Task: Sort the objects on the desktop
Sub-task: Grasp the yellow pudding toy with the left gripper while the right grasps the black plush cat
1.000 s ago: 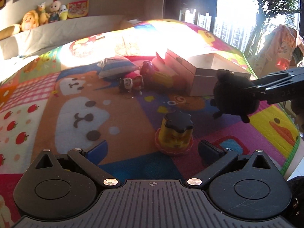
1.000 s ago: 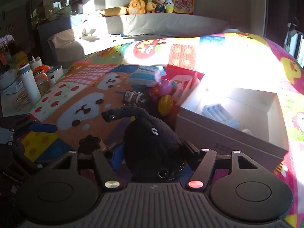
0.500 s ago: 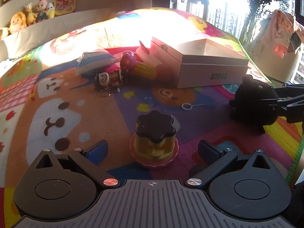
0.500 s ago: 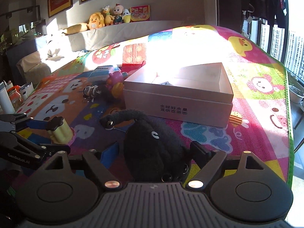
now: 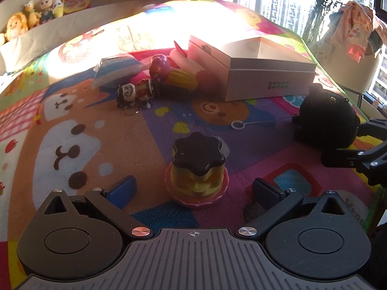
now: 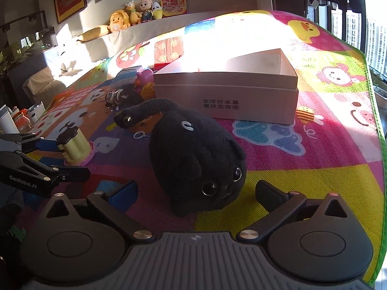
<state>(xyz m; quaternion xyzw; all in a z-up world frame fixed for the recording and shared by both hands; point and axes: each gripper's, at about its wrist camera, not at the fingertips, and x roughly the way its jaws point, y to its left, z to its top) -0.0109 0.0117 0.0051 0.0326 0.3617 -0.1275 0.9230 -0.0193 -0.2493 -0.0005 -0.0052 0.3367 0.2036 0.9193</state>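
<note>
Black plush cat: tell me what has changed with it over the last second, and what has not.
The right gripper held the black plush cat clamped and lifted a second ago. It has since lowered it onto the play mat in front of the white box and opened; the fingers now stand clear on both sides. The left gripper stays open around the yellow toy, which has not moved.

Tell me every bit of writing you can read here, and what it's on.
"GenRobot.AI": on the left gripper, seen from the right wrist view.
"全球好水果 直供百果园": on the white box; last characters uncertain.
Print on the blue packet and the red card: too small to read.
</note>
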